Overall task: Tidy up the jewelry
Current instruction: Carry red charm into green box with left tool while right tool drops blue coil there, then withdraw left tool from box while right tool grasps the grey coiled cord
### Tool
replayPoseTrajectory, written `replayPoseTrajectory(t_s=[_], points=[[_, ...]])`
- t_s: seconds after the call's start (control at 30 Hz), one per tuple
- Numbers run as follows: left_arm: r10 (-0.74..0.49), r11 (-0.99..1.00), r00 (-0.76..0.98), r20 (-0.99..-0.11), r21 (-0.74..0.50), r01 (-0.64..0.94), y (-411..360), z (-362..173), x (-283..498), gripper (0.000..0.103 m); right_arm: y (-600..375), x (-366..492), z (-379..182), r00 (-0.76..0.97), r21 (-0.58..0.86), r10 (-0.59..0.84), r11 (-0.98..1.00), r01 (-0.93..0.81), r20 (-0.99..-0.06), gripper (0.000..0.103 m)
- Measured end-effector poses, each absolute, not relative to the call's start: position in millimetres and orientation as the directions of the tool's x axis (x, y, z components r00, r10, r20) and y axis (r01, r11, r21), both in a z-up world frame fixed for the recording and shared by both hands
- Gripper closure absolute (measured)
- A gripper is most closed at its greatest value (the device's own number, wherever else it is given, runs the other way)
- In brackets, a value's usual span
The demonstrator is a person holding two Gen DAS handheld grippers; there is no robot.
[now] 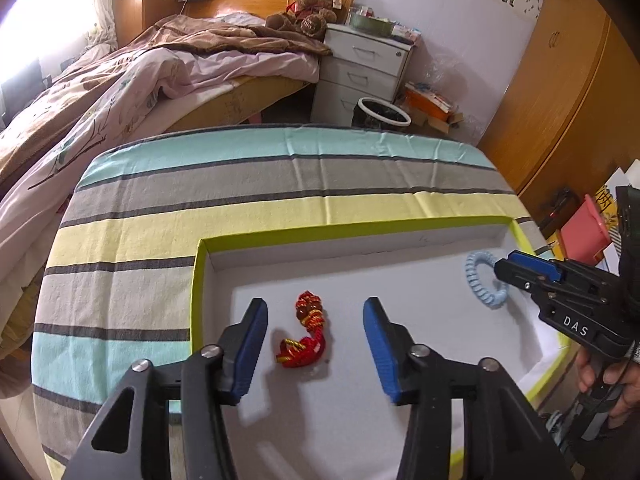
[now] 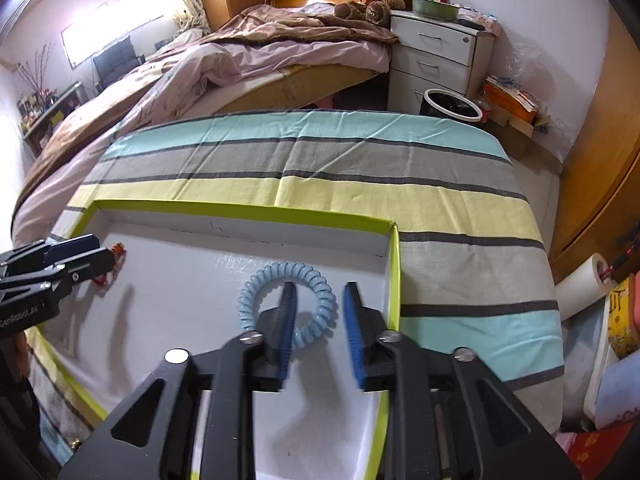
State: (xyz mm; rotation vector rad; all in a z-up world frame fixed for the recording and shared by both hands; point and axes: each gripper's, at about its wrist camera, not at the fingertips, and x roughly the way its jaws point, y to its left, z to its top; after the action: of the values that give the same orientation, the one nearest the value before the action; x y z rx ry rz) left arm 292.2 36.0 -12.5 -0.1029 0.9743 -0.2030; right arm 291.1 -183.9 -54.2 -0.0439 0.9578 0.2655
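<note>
A white tray with a lime-green rim (image 1: 198, 280) (image 2: 394, 272) lies on a striped cloth. A red and gold braided bracelet (image 1: 306, 330) lies on its floor between the fingers of my open left gripper (image 1: 316, 320); the bracelet also shows in the right wrist view (image 2: 116, 254) beside that gripper (image 2: 90, 256). A light blue spiral coil bracelet (image 2: 280, 288) (image 1: 478, 284) lies near the tray's right side. My right gripper (image 2: 320, 308) is open, with its left finger inside the coil's ring and the right finger outside; it also shows in the left wrist view (image 1: 516, 270).
The striped cloth (image 1: 280, 184) covers the table. Behind it stand a bed (image 1: 140, 80), a white drawer unit (image 1: 364, 68), a bin (image 1: 382, 114) and a wooden wardrobe (image 1: 560, 80). A paper roll (image 2: 580, 292) and boxes sit at the right.
</note>
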Motion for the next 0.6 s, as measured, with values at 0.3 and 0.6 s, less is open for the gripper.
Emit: replayPoseTrajectory(t_s=[0.3,0.6], points=[[-0.254,0.967,0.609,-0.751,-0.203,0.153,34.4,25.0,247.8,0.053,-199.1,257.0,-21.9,0.597,0.174,0.292,0.953,-0.249,-0.747,0.067],[-0.280,0.959,0.636,-0.718,-0.231,0.162,36.2,43.0,187.7,0.053,-219.9,196.7,-10.2,0.609,0.238,0.366,0.929,-0.284,-0.704,0.067]])
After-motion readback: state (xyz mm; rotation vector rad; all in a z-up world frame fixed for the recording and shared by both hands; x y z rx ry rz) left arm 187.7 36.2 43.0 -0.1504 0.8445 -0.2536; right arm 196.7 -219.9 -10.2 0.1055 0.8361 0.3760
